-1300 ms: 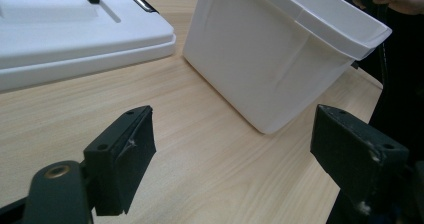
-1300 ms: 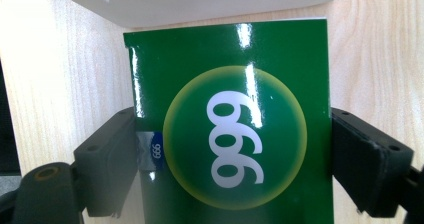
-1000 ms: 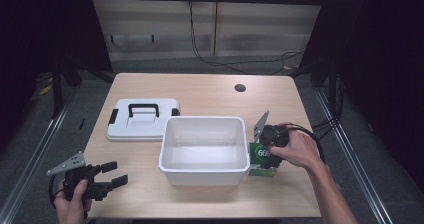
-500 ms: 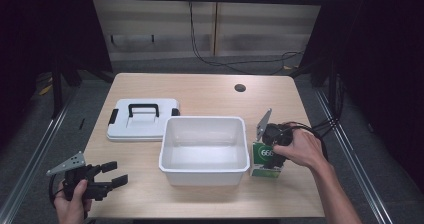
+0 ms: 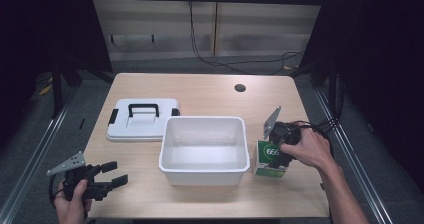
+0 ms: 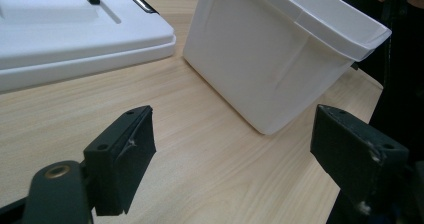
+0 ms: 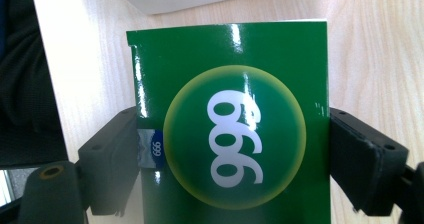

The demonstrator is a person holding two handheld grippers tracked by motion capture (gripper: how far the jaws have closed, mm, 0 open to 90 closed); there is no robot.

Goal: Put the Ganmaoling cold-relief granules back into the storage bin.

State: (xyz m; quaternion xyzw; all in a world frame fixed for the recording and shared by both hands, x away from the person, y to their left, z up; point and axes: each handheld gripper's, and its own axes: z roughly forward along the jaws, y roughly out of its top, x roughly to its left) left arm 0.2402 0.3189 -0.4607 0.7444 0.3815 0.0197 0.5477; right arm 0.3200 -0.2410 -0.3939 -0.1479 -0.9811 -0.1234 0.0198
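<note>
overhead light falls evenly on the wooden table; surroundings stay dark. glare streaks cross the glossy green carton. the black jaws in both gripper views are soft, out of focus.

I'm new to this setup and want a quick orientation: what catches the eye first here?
The glossy green box with a white 999 in its pale disc stands out, held upright between the right tongs at the table's right side. Next comes the big white tub, empty, at the middle of the wooden table, with its white lid and black handle lying flat at its left. The left tongs hang open at the near-left corner.
</note>
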